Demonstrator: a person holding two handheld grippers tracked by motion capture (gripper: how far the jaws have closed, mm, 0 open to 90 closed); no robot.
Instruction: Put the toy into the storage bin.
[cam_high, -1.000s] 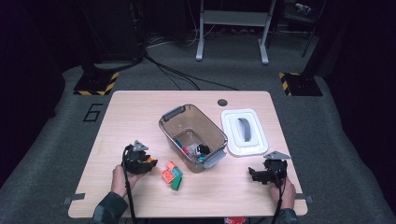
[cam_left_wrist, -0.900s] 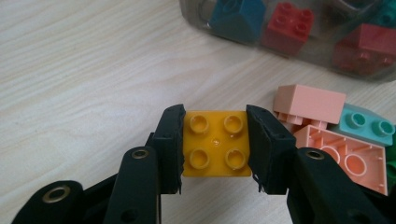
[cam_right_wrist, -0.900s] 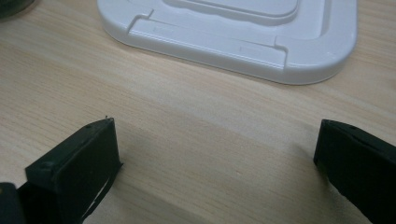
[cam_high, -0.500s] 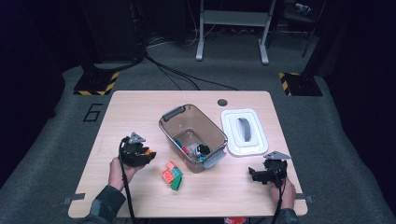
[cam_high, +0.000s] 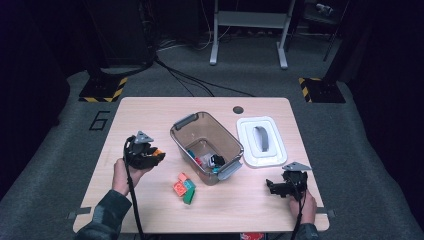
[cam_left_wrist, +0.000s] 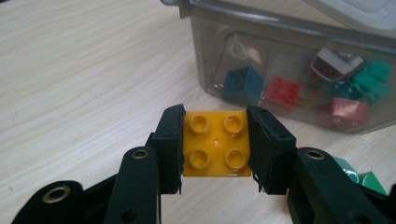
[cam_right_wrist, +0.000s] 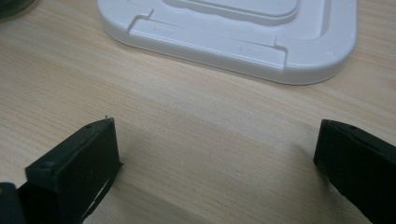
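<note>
My left gripper (cam_left_wrist: 215, 144) is shut on a yellow four-stud brick (cam_left_wrist: 215, 142), which hangs above the wooden table. From above, that gripper (cam_high: 154, 156) sits left of the clear grey bin (cam_high: 206, 145), the brick a small orange-yellow spot at its tips. The bin (cam_left_wrist: 289, 56) holds several bricks in teal, red and brown. A small cluster of red and green bricks (cam_high: 185, 187) lies on the table in front of the bin. My right gripper (cam_high: 272, 186) rests low at the table's right front, its jaws wide open (cam_right_wrist: 215, 154) over bare wood.
The bin's white lid (cam_high: 261, 141) lies flat to the right of the bin, and its near edge (cam_right_wrist: 233, 42) is just beyond my right gripper. A round cable hole (cam_high: 238, 109) marks the table's far edge. Dark floor and stands surround the table.
My left gripper has lifted and drawn back to the left, away from the brick cluster, carrying the yellow brick. The right gripper has stayed put.
</note>
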